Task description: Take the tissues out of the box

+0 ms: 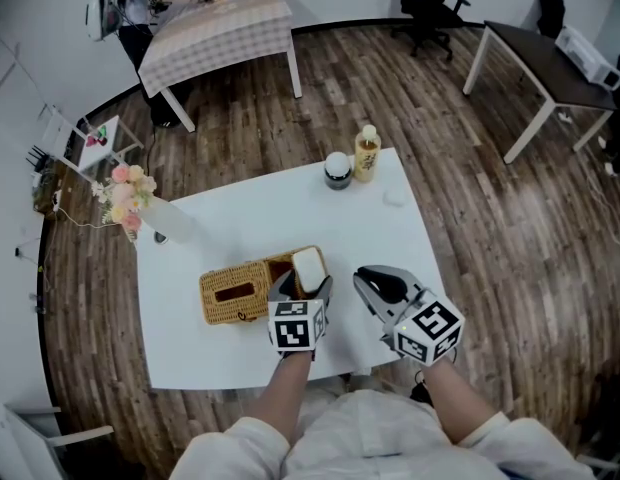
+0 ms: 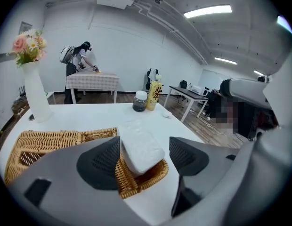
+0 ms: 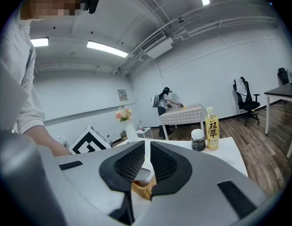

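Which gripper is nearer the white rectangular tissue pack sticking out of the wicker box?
Left. The left gripper straddles the white tissue pack with open jaws; the right gripper sits apart, to its right.

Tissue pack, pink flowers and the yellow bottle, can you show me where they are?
tissue pack [image 2: 139, 147], left gripper view, middle of its white top.
pink flowers [image 1: 126, 188], head view, the blooms.
yellow bottle [image 1: 367, 156], head view, its body.

A white rectangular counter [image 1: 250, 218] carries a tall white vase of pink and cream flowers [image 1: 130, 196] near its left corner. At the far edge a yellow drink bottle [image 1: 367, 153] stands just beside a dark glass jar with a white lid [image 1: 337, 170]. On the wood-plank floor [image 1: 410, 98] beyond, a person [image 1: 130, 3] leans over a checked-cloth table [image 1: 225, 23]; a black office chair [image 1: 428, 8] and a dark-topped desk [image 1: 545, 63] stand to the right.
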Motion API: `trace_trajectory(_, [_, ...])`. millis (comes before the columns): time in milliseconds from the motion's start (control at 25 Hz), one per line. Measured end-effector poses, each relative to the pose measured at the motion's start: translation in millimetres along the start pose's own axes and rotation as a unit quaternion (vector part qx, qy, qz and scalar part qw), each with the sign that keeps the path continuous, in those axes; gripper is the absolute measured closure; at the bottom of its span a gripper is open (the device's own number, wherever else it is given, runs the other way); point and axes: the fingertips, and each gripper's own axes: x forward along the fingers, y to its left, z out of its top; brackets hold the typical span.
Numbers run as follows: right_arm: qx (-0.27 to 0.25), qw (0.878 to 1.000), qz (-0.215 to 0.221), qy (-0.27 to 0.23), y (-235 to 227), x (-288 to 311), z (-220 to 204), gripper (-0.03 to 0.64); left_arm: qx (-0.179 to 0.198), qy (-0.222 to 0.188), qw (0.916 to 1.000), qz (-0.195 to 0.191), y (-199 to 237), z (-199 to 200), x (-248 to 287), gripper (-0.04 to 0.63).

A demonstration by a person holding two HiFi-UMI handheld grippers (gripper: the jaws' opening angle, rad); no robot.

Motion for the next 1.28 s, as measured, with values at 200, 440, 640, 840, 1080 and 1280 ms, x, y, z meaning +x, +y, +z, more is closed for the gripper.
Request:
trace_trajectory(200, [-0.002, 1.000, -0.001, 0.002, -1.5, -0.7, -1.4, 0.577, 0.004, 0.010, 0.9999, 0.007, 0.5, -3.7, 4.8, 0.277])
trace_trajectory(440, [-0.003, 1.000, 0.000, 0.002, -1.0, -2.4, -1.8, 0.577, 0.013, 0.017, 0.9995, 0.024, 3.2, -7.8, 7.9, 0.278])
trace_trajectory(640, [-0.002, 1.000, -0.002, 0.000, 0.2, -5.5, -0.4, 0.577, 0.022, 0.027, 0.9987, 0.038, 5.4, -12.4, 10.1, 0.278])
trace_trajectory(840, [0.001, 1.000, -0.006, 0.003, 1.3, -8.3, -3.5, 0.577, 0.015, 0.029, 0.9980, 0.053, 6.3, -14.3, 12.6, 0.278])
trace_trajectory(1080, [0.004, 1.000, -0.013, 0.002, -2.7, -12.9, -4.7, 0.577, 0.014, 0.029, 0.9970, 0.071, 6.9, -14.1, 15.0, 0.294])
trace_trajectory(1280, [0.009, 1.000, -0.020, 0.002, -4.9, -16.5, -6.2, 0.577, 0.013, 0.029, 0.9965, 0.078, 7.4, -14.7, 14.4, 0.312])
